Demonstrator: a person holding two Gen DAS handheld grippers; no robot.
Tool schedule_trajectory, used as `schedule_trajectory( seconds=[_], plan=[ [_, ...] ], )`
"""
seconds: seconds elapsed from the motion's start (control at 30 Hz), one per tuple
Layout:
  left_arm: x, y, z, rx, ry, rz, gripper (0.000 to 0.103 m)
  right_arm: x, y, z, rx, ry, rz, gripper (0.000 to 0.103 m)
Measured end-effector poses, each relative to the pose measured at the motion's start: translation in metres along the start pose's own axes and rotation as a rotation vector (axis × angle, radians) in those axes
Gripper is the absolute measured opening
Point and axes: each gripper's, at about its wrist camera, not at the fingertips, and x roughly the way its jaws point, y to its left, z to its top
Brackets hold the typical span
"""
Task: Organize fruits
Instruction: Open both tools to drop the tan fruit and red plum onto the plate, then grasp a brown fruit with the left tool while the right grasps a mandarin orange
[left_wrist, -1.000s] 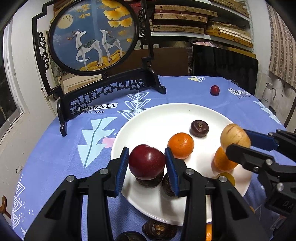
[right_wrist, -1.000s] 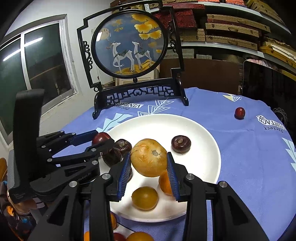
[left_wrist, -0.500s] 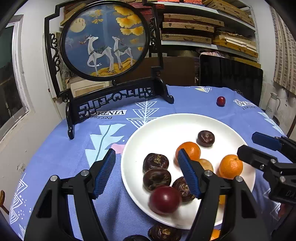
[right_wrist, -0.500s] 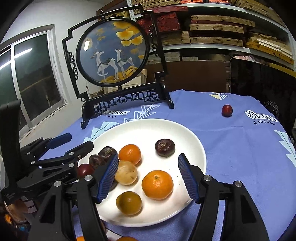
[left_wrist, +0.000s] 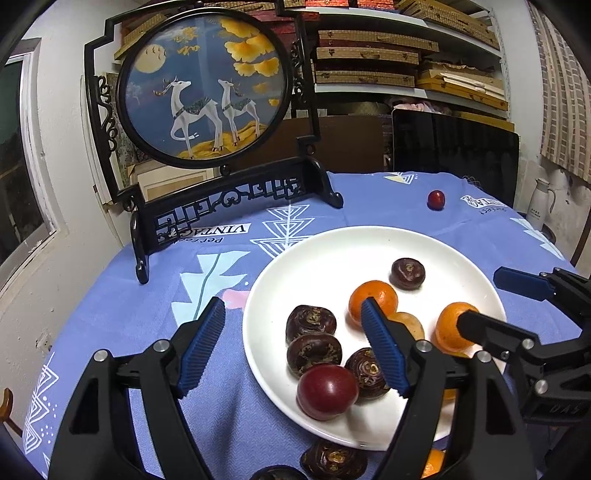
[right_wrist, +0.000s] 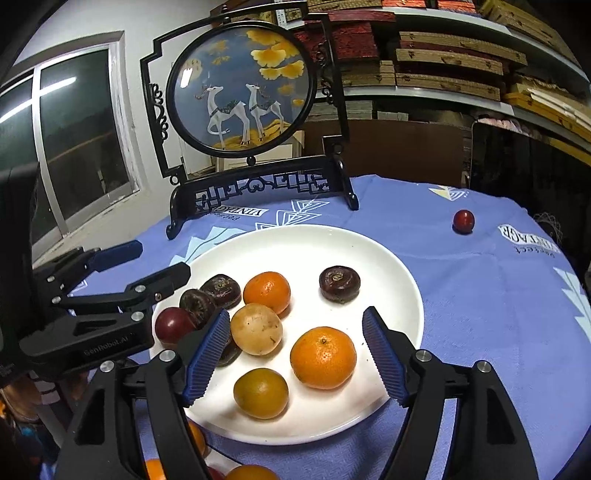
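Glossy white round plate (right_wrist: 406, 295) of smooth fruit, both ribbed-padded tools just opened wide, empty.

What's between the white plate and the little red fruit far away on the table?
Nothing but bare blue tablecloth lies between the white plate and the little red fruit. The right wrist view shows it best.

Round deer picture in a black carved stand (left_wrist: 207, 110) on a blue patterned tablecloth (left_wrist: 110, 310), stacked boxes on shelves (left_wrist: 373, 55) behind, window (right_wrist: 74, 140), white jug (left_wrist: 540, 206) at the right.
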Motion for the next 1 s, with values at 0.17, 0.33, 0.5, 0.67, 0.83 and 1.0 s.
schedule_trajectory(
  seconds=[0.17, 0.33, 0.5, 0.67, 0.83, 1.0],
  plan=[
    [-0.020, 0.009, 0.009, 0.000, -0.068, -0.003, 0.075, -0.010, 0.011, 0.008, -0.013, -0.015, 0.027, 0.075],
    [-0.050, 0.045, 0.001, -0.069, -0.112, -0.006, 0.088, -0.049, 0.035, -0.013, -0.094, 0.011, 0.042, 0.080],
    [-0.067, 0.065, -0.041, -0.002, 0.008, -0.040, 0.088, -0.074, 0.061, -0.062, -0.226, 0.174, 0.083, 0.080],
    [-0.081, 0.074, -0.073, 0.079, 0.084, -0.019, 0.088, -0.062, 0.078, -0.085, -0.174, 0.333, 0.167, 0.069],
    [-0.086, 0.070, -0.091, 0.141, 0.121, -0.046, 0.088, -0.032, 0.082, -0.087, -0.087, 0.402, 0.191, 0.061],
    [-0.070, 0.057, -0.094, 0.153, 0.170, -0.084, 0.088, -0.022, 0.084, -0.081, -0.082, 0.383, 0.196, 0.042]
  ],
)
